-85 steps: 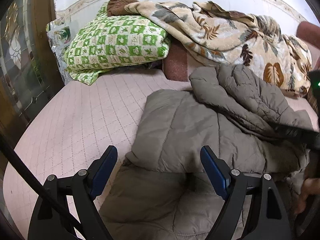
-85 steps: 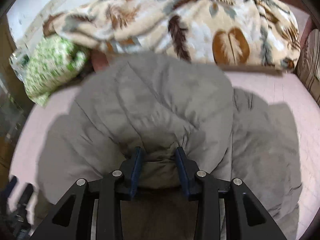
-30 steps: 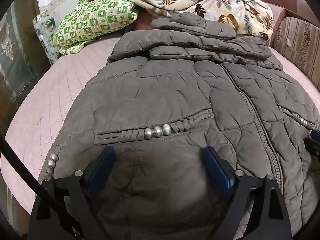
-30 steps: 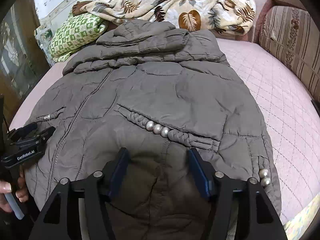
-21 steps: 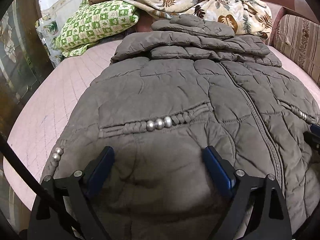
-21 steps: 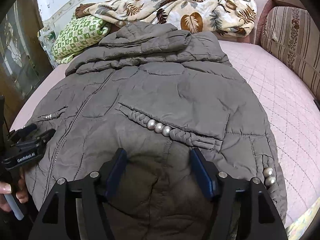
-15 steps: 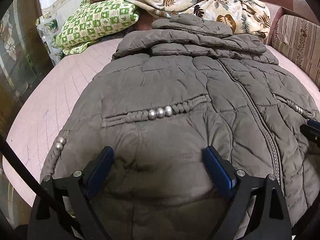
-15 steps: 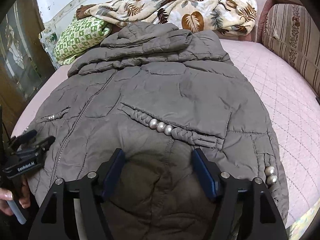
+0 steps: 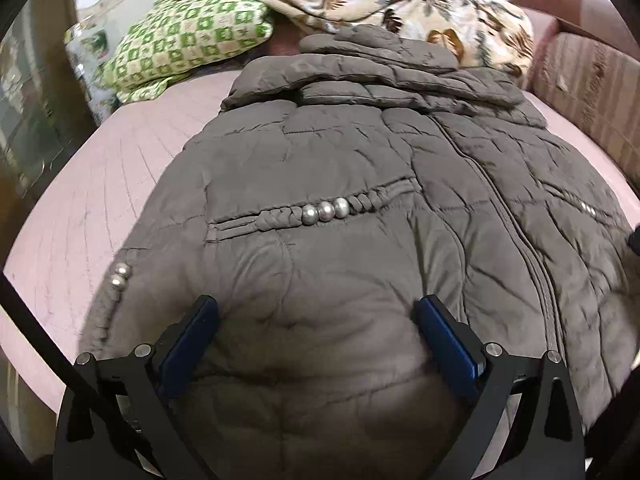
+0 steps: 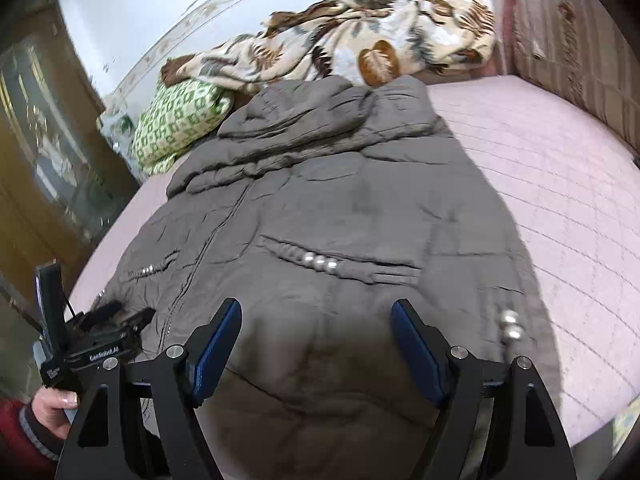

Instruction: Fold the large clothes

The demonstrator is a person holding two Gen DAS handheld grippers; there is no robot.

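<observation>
Your left gripper (image 9: 316,328) and right gripper (image 10: 316,332) both hang over the near hem of the grey padded jacket (image 9: 360,184). Their jaws have just been opening: each pair now stands wide, with puffed hem fabric bulging up between the blue pads but pinched by neither. You hold nothing. The jacket lies spread front-up along the pink quilted bed (image 10: 560,200), zip closed, hood (image 10: 320,108) bunched at the far end. By the look of it, the laying-out is done and the first fold not yet begun. Next you probably need a fresh grip at a side edge or sleeve to bring it across the middle.

The sleeves are hard to place; only beaded trim (image 9: 120,274) at each side hints at cuffs. The very hem is hidden under your fingers, and both views are slightly blurred. Beyond the hood, the green checked pillow (image 9: 188,44) and the leaf-print blanket (image 10: 380,40) crowd the head of the bed.
</observation>
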